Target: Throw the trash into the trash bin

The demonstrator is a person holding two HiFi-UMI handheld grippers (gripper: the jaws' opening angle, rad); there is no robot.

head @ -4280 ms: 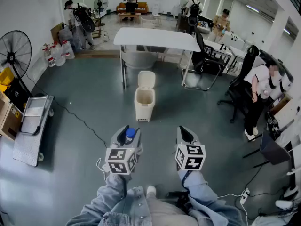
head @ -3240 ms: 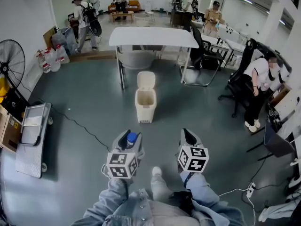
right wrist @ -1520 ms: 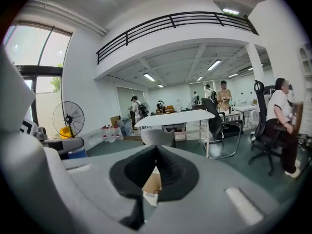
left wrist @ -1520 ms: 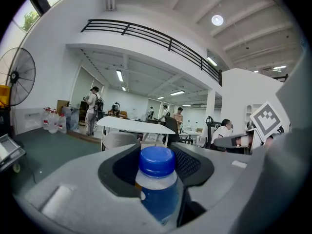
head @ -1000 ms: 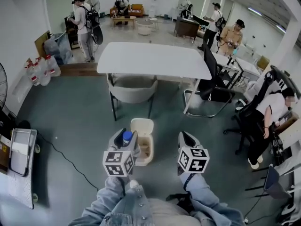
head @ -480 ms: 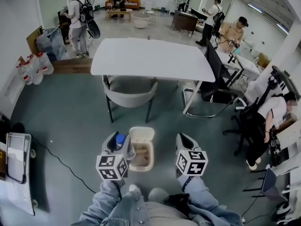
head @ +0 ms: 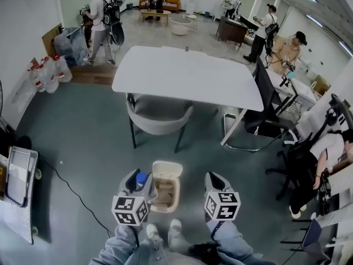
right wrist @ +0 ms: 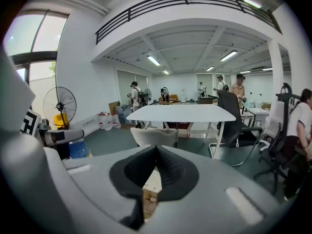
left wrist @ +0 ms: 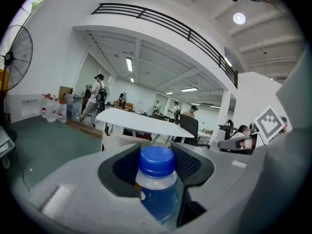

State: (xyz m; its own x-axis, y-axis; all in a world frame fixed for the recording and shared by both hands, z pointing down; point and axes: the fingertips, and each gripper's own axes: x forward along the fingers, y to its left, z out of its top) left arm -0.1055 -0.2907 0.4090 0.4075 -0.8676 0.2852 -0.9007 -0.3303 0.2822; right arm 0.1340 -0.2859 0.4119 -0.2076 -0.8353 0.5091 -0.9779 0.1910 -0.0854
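Observation:
A cream trash bin [head: 166, 195] stands on the floor with its lid [head: 167, 169] flipped up, just in front of my feet. It lies between my two grippers in the head view. My left gripper [head: 138, 180] is shut on a small bottle with a blue cap [left wrist: 157, 161] and blue label, held upright just left of the bin's rim. My right gripper [head: 214, 181] hovers just right of the bin, shut and holding nothing. In the right gripper view its jaws [right wrist: 156, 149] meet at the tips. The bin's inside [right wrist: 147, 195] shows below them, and the bottle [right wrist: 78, 148] appears at the left.
A white table [head: 187, 76] with a grey chair [head: 159, 115] tucked under it stands just beyond the bin. A black office chair [head: 263, 112] is to the right. A cable [head: 71, 186] runs over the floor at left, near a folded trolley [head: 16, 175]. People stand at the far back.
I have walked up to the bin: it went from far ahead to lying between the two grippers. Both grippers have sunk a little. The left still holds the bottle.

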